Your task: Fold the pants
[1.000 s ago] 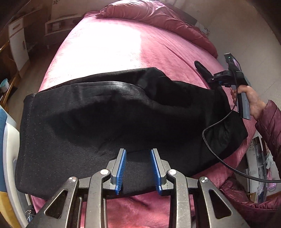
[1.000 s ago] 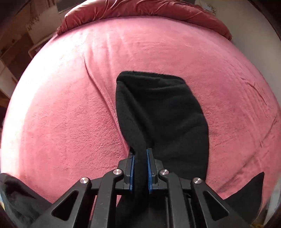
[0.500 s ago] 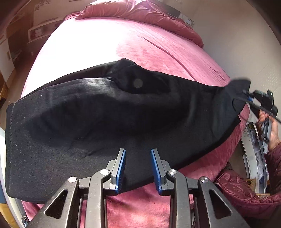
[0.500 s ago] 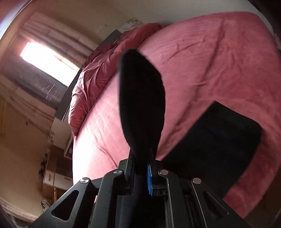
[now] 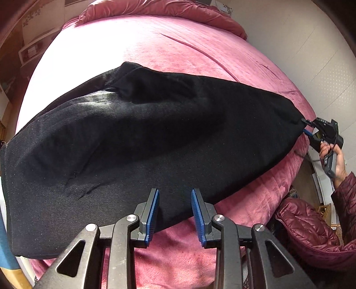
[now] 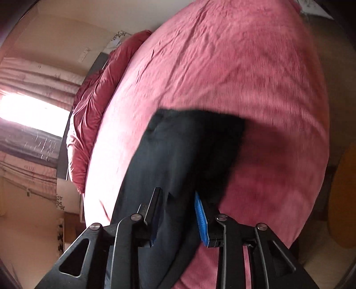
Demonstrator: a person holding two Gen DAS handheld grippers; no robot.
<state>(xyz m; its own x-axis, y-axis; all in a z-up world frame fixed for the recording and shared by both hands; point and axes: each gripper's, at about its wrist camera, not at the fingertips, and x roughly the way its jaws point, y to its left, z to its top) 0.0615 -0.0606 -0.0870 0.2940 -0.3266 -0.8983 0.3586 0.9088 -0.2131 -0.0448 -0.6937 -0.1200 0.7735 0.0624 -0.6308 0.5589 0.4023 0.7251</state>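
We see a wide bed (image 5: 182, 49) under a pink plush cover, stretching ahead of the left hand-held gripper (image 5: 174, 213). A bunched dark-red quilt (image 5: 160, 9) lies along its far end. A pale wall (image 5: 296, 44) runs to the right of that hand-held gripper, and low white furniture (image 5: 33, 49) stands far off to its left. From the right hand-held gripper (image 6: 178, 217), a bright window (image 6: 33, 115) with pink curtains (image 6: 37, 75) glows far to the left, lighting the bed cover.
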